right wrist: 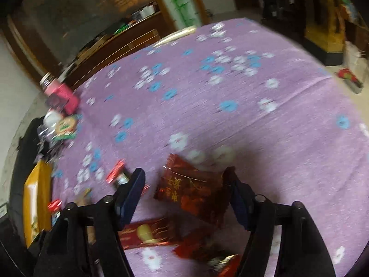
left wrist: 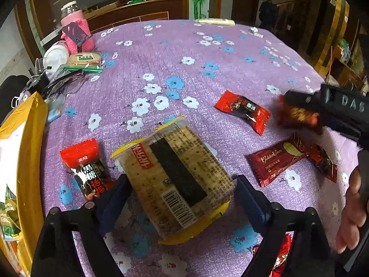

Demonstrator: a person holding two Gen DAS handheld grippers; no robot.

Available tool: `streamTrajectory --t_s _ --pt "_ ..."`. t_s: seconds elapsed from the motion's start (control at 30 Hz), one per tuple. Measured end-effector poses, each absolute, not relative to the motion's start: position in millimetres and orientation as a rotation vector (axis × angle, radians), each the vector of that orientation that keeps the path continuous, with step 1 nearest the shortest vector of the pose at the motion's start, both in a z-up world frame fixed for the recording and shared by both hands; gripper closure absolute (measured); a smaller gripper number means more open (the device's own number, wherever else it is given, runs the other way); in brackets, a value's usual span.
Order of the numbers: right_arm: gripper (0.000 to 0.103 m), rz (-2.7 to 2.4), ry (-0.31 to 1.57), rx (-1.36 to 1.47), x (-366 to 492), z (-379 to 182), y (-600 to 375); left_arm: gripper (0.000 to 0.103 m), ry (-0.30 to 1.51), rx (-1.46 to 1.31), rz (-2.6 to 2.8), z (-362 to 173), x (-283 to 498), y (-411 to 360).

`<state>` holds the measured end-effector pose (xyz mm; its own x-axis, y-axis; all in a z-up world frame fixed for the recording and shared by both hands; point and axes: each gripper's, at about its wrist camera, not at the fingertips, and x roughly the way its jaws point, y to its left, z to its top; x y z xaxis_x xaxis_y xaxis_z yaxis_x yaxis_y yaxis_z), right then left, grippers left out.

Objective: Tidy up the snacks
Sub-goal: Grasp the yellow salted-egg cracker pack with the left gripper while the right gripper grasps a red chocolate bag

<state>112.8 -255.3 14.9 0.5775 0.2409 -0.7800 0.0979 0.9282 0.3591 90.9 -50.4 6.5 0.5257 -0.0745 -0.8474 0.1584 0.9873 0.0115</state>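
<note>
My left gripper (left wrist: 182, 182) is shut on a yellow-edged cracker pack (left wrist: 177, 180), its pads on both long sides, just above the purple flowered tablecloth (left wrist: 184, 46). A red plum candy (left wrist: 87, 168) lies left of it and another red candy (left wrist: 242, 110) to the right. My right gripper (right wrist: 186, 184) has wide jaws with a dark red snack pack (right wrist: 191, 191) between them, touching the right pad only; the view is blurred. In the left wrist view the right gripper (left wrist: 297, 115) carries that pack above a Golden Crown wafer (left wrist: 276, 159).
A yellow bag (left wrist: 25, 150) stands at the left table edge. A pink-sleeved jar (left wrist: 76, 32), a white cup (left wrist: 55, 55), a green biscuit pack (left wrist: 85, 61) and clear plastic sit at the far left. More red wrappers (right wrist: 207, 254) lie under the right gripper.
</note>
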Motion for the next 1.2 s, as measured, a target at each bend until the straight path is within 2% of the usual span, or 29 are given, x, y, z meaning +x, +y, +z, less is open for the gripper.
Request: streamTrajectory --t_s 0.33,0.6,0.93,1.2 --pt "0.052 0.064 0.966 0.205 112 13 -226 0.016 0.972 0.072 -0.151 7 90 -47" --pt "0.064 0.070 0.958 0.222 110 15 -228 0.018 0.969 0.043 -0.136 8 90 -41" --pt "0.073 0.108 0.907 0.263 102 30 -231 0.018 0.945 0.023 -0.139 16 86 -37" --pt "0.075 0.149 0.887 0.319 100 32 -233 0.019 0.919 -0.002 -0.153 26 82 -30"
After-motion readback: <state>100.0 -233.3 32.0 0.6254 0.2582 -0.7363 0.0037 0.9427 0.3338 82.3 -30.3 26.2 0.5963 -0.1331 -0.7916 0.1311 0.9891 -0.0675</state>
